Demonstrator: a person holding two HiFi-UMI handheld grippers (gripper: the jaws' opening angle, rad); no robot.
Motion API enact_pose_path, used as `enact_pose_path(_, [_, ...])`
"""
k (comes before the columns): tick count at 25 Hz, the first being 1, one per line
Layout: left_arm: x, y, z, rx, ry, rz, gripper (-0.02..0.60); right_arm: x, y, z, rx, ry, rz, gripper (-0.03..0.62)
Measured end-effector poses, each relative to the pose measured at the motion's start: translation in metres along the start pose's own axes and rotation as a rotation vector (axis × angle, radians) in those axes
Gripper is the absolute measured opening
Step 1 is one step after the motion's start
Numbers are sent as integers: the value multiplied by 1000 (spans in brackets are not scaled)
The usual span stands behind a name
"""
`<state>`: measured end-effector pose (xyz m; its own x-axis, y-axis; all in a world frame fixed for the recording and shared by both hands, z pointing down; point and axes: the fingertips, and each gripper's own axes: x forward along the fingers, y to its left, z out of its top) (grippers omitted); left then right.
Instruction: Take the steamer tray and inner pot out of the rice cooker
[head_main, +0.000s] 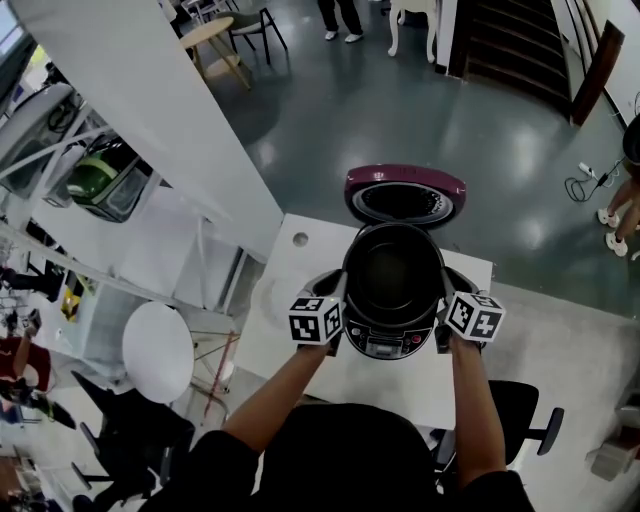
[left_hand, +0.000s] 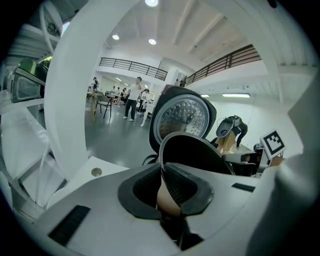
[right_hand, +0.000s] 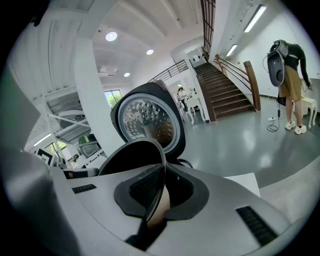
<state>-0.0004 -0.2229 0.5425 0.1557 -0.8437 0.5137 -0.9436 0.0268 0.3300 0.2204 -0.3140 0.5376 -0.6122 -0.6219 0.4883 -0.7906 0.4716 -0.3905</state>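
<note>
Head view: my left gripper (head_main: 342, 298) and right gripper (head_main: 443, 302) sit at opposite sides of black inner pot (head_main: 393, 268), pot over open rice cooker (head_main: 386, 344) on white table (head_main: 290, 340), purple lid (head_main: 405, 188) tipped back. Can't tell whether pot base is clear of cooker. Only gripper views show grip: each pair of jaws clamped on thin pot rim, pads pressing both faces; lid's dimpled inner plate behind. Both forearms stretched forward, roughly parallel, grippers angled downward

Head camera: high up, looking steeply down onto rice cooker (head_main: 387, 343). Gripper cameras: tight behind their jaws, facing inward from opposite sides; both catch the raised lid (left_hand: 184, 119).
</note>
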Motion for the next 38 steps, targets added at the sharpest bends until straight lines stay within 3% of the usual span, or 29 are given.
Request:
enact_pose_path(10, [-52, -19, 31, 37, -105, 30, 26, -32, 26, 17, 6, -68, 72, 17])
enact_pose_path(15, [-82, -22, 34, 36, -143, 84, 26, -47, 48, 27, -38, -95, 123, 17])
enact_pose_path(22, [-129, 3, 30, 7, -209, 190, 28, -49, 102, 35, -81, -110, 206, 15])
enact_pose_path(26, [-147, 24, 37, -8, -246, 213, 28, -45, 131, 33, -158, -114, 202, 17])
enact_pose_path(38, [-183, 120, 58, -37, -269, 227, 26, 6, 219, 17, -133, -82, 222, 17])
